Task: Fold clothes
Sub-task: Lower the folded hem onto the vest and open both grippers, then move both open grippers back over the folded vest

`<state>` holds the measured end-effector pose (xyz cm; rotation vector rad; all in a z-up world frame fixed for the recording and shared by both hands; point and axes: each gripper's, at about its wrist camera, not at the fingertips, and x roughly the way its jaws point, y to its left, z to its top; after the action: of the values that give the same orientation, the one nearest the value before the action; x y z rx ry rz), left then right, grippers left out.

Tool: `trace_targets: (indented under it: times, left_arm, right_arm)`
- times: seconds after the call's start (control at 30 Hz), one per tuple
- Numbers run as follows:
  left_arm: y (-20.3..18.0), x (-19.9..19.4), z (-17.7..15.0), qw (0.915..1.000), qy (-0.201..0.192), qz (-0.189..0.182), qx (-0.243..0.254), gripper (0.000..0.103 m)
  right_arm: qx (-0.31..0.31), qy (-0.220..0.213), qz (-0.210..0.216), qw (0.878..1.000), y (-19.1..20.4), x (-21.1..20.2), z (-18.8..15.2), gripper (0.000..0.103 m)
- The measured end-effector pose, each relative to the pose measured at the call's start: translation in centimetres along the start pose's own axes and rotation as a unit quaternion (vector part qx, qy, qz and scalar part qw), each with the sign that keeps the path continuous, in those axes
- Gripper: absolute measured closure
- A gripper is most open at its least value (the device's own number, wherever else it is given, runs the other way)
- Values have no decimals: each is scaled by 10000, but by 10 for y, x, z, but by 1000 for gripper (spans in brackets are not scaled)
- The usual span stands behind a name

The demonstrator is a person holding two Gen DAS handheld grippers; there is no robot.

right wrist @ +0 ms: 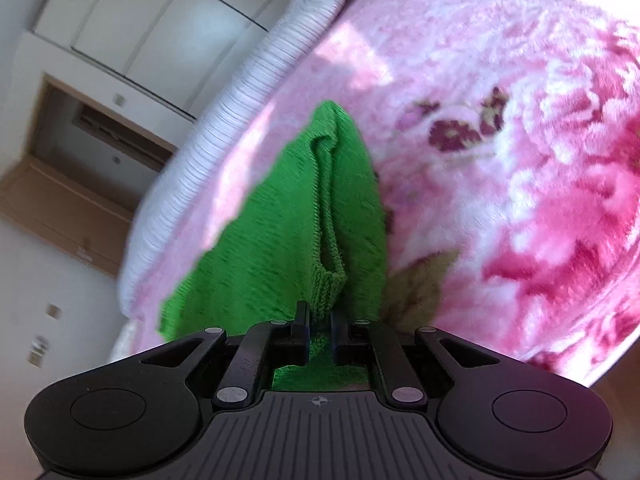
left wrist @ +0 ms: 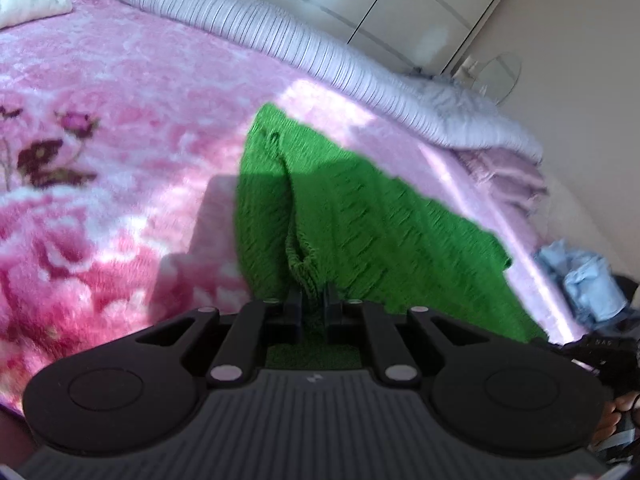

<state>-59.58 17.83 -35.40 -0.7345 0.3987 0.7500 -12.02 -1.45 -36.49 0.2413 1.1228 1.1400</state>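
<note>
We see the green knit garment (left wrist: 360, 216) stretched over the pink floral blanket (left wrist: 120, 92) on the bed, its far end on the blanket and its near edge raised. Left claw (left wrist: 313, 300) and right claw (right wrist: 319, 322) are each clenched on a bunched ribbed edge, probably to keep it taut for a fold. Only the left view shows pale blue clothes (left wrist: 580, 280) at far right; only the right shows a cardboard box (right wrist: 60, 208) at left.

Bright daylight falls in patches across the pink floral blanket (left wrist: 120, 80); a hard shadow darkens its near part. Motion blur softens everything; fisheye edges bend.
</note>
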Motion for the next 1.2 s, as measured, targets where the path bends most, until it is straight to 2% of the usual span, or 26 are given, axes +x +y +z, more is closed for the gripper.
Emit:
trace_targets:
  times: [0.1, 0.17, 0.23, 0.3, 0.37, 0.47, 0.6, 0.7, 0.8, 0.87, 0.93, 1.0, 1.1, 1.2]
  left_arm:
    - [-9, -4, 5, 9996, -91, 63, 256, 90]
    - [-15, -7, 8, 9989, -151, 105, 426, 89]
    - [-21, -10, 11, 9979, -212, 147, 596, 92]
    - [-27, -13, 14, 9965, -272, 189, 767, 93]
    - [-33, -15, 17, 9948, -332, 230, 936, 93]
    - [-42, -19, 22, 9916, -423, 293, 1190, 92]
    - [-58, 1, 6, 9868, -204, 224, 1589, 92]
    - [-56, 15, -15, 9812, 60, 434, 1878, 92]
    - [-54, 10, -12, 9801, 129, 367, 1948, 92]
    - [-50, 6, 4, 9826, 174, 282, 1829, 94]
    - [-47, 6, 26, 9821, 4, 303, 1858, 94]
    - [-45, 15, 51, 9764, -240, 456, 2095, 94]
    - [-41, 47, 86, 9681, -510, 592, 2382, 94]
    - [-41, 87, 109, 9602, -416, 697, 2674, 94]
  right_arm:
    - [-233, -30, -134, 9996, 5, -1, -1, 94]
    - [-388, -50, -224, 9990, 9, -2, -2, 90]
    - [-802, -181, -466, 9955, 20, -6, -3, 79]
    - [-1414, -462, -952, 9843, 37, -13, -7, 71]
    - [-2067, -785, -1319, 9663, 54, -16, -14, 71]
    - [-2765, -892, -1231, 9489, 73, -9, -26, 71]
    - [-3128, -626, -908, 9434, 80, 13, -42, 71]
    - [-3283, -407, -1051, 9378, 70, 33, -54, 71]
    - [-3666, -268, -1095, 9235, 70, 31, -58, 71]
    - [-3614, 71, -1004, 9270, 73, 27, -44, 71]
    - [-3562, 9, -969, 9294, 75, 25, -22, 71]
    - [-3524, -70, -947, 9310, 76, 24, 0, 71]
    - [-3752, -485, -1109, 9190, 78, 41, 33, 71]
    - [-3912, -569, -1160, 9112, 78, 76, 63, 71]
